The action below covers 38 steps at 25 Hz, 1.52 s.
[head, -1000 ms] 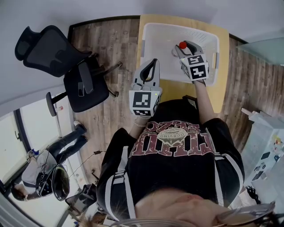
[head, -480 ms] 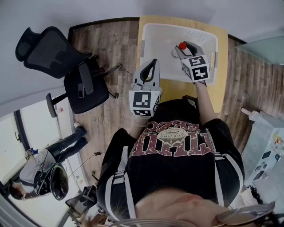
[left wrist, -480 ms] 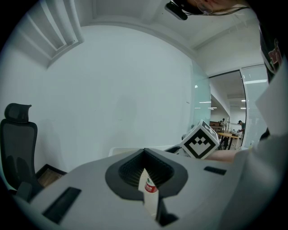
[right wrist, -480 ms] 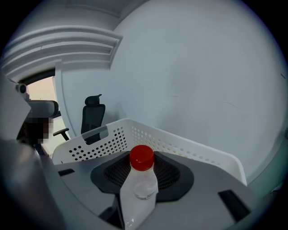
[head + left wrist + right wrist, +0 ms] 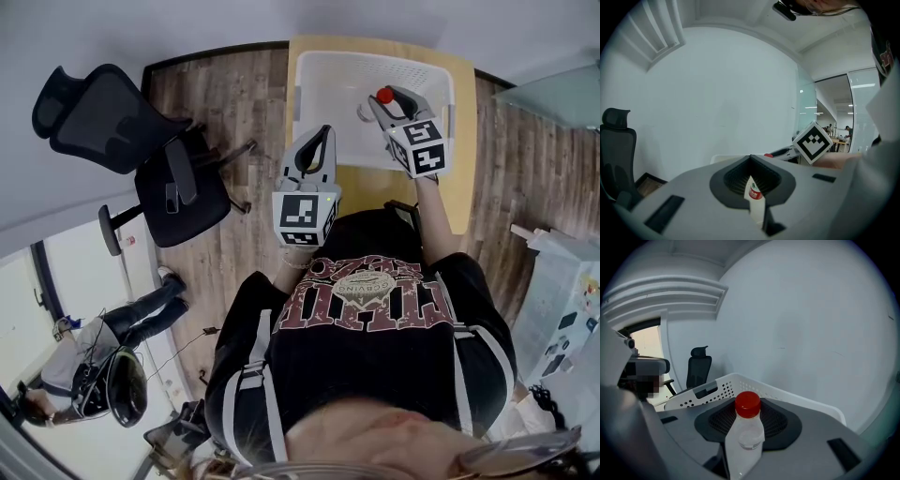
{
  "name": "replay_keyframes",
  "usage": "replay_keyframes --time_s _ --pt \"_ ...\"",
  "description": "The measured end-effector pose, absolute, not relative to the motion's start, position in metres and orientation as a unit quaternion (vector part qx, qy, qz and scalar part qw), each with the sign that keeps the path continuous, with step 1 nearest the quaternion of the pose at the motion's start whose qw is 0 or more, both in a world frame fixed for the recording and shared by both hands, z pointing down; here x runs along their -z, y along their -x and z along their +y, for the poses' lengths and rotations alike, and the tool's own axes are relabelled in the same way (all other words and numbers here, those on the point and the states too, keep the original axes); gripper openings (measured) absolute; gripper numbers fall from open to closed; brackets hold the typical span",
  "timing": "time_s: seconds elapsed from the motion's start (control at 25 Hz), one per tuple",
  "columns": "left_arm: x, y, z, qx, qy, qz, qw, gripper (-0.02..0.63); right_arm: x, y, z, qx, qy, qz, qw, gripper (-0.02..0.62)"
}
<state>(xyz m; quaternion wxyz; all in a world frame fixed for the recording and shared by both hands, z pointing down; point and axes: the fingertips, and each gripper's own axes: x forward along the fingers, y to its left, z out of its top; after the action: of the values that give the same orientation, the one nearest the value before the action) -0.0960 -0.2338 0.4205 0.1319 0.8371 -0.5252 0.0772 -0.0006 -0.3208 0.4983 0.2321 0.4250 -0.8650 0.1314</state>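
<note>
Right gripper (image 5: 384,103) clamped on red-capped bottle (image 5: 748,427), cap up, long axis along the jaws, held above the basket (image 5: 323,70); left gripper (image 5: 317,150) pinches a small bottle (image 5: 754,202) at the basket's near-left corner, farther out.

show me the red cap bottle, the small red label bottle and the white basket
red cap bottle (image 5: 748,405): right gripper view, on its red cap.
small red label bottle (image 5: 754,193): left gripper view, on the red label.
white basket (image 5: 328,103): head view, on its bare inside floor.
</note>
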Motion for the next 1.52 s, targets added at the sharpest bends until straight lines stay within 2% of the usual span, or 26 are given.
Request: replay_keyframes --time_s 1.52 --pt "-0.41 0.057 -0.209 -0.069 -0.877 -0.46 0.12 0.046 -0.39 -0.035 -0.262 -0.07 -0.475 -0.862 0.164 0.166"
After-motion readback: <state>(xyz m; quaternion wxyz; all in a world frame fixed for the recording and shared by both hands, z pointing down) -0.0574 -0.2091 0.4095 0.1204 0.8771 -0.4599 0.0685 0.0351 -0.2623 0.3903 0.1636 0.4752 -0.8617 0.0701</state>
